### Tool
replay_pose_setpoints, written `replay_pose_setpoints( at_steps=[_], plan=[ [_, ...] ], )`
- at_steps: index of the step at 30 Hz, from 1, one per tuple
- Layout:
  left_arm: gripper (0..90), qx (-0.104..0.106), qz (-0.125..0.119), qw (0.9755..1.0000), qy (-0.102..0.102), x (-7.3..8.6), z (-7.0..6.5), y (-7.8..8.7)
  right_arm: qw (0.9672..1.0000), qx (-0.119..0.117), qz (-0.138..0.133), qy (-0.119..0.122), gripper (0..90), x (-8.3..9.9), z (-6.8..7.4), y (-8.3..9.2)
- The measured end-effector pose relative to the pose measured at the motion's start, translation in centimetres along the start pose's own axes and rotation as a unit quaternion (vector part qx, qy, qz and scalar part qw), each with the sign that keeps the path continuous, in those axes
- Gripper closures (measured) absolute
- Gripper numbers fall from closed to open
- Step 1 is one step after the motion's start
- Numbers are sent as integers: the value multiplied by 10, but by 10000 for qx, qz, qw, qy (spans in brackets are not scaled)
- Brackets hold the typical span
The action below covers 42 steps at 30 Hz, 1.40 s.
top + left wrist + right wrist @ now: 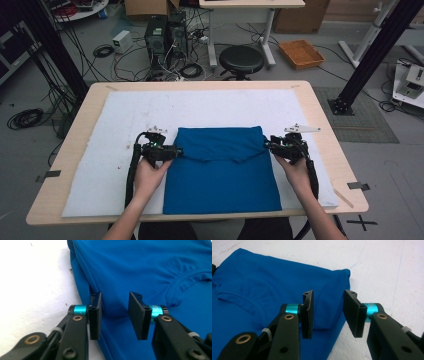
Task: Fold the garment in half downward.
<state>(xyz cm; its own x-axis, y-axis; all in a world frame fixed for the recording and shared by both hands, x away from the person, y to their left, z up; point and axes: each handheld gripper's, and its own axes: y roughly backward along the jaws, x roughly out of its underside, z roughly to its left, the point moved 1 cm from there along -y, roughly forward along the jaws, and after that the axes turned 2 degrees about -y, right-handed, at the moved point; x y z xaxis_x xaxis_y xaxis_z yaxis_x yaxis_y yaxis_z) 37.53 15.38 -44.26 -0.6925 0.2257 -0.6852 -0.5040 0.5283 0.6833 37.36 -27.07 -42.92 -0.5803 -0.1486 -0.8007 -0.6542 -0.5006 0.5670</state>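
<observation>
Blue shirt (222, 172) in front of me: folded flat on white mat (110, 130), top part doubled over, collar showing.

A folded T-shirt (222, 172) lies on a foam pad (115, 125) that covers most of the table (320, 110), toward the 6 o'clock edge. Its folded-over top part lies on the rest, collar turned toward 6 o'clock. The left gripper (172, 151) sits at the shirt's 9 o'clock edge, the right gripper (270, 145) at its 3 o'clock edge, each with the fold's corner between its parted jaws. Beyond the table at 12 o'clock stands a stool (241, 59); computer towers (165, 32) stand at 11 o'clock, a tray (301, 53) at 1 o'clock.
</observation>
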Motion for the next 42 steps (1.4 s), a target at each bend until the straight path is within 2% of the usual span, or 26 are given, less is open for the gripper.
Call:
replay_pose_setpoints(
  at_steps=[1, 7, 8, 12, 15, 21, 23, 25, 27, 34, 40, 42],
  plan=[
    [642, -6, -32, 10000, 46, 0, -1, -1, 10000, 1, 17, -25, 612, 1, 0, -1],
    [691, -76, 57, 9999, -66, -2, -4, -4, 10000, -31, 66, -46, 613, 3, 1, -4],
    [706, -72, 43, 10000, -33, -2, -5, -6, 10000, -35, 73, -42, 617, 3, 1, -4],
    [799, -89, 69, 9999, -123, -4, -5, -6, 9998, -73, 116, -155, 652, 3, 1, -5],
    [823, -81, 73, 9998, -171, -4, -7, -7, 9994, -85, 236, -235, 660, 5, -1, -10],
    [833, -57, 38, 9997, -236, -4, -8, -6, 9984, 3, 513, -237, 664, 9, 1, -20],
    [835, -53, 11, 9997, -257, -5, -8, -6, 9979, -3, 602, -221, 737, 11, 1, -22],
    [836, -44, -2, 9996, -283, -5, -9, -6, 9983, -12, 577, -96, 841, 12, 3, -22],
    [838, -33, -24, 9996, -286, -5, -9, -5, 9985, -15, 539, -17, 889, 12, 5, -20],
    [844, 66, -172, 9992, -365, -6, -12, 4, 9990, -74, 433, -60, 895, 9, 5, -11],
    [848, 217, -298, 9982, -473, -6, -20, 21, 9991, -325, 247, -96, 895, 6, 11, 10],
    [850, 276, -296, 9975, -572, -3, -23, 29, 9990, -382, 226, -51, 895, 7, 14, 19]
  ],
)
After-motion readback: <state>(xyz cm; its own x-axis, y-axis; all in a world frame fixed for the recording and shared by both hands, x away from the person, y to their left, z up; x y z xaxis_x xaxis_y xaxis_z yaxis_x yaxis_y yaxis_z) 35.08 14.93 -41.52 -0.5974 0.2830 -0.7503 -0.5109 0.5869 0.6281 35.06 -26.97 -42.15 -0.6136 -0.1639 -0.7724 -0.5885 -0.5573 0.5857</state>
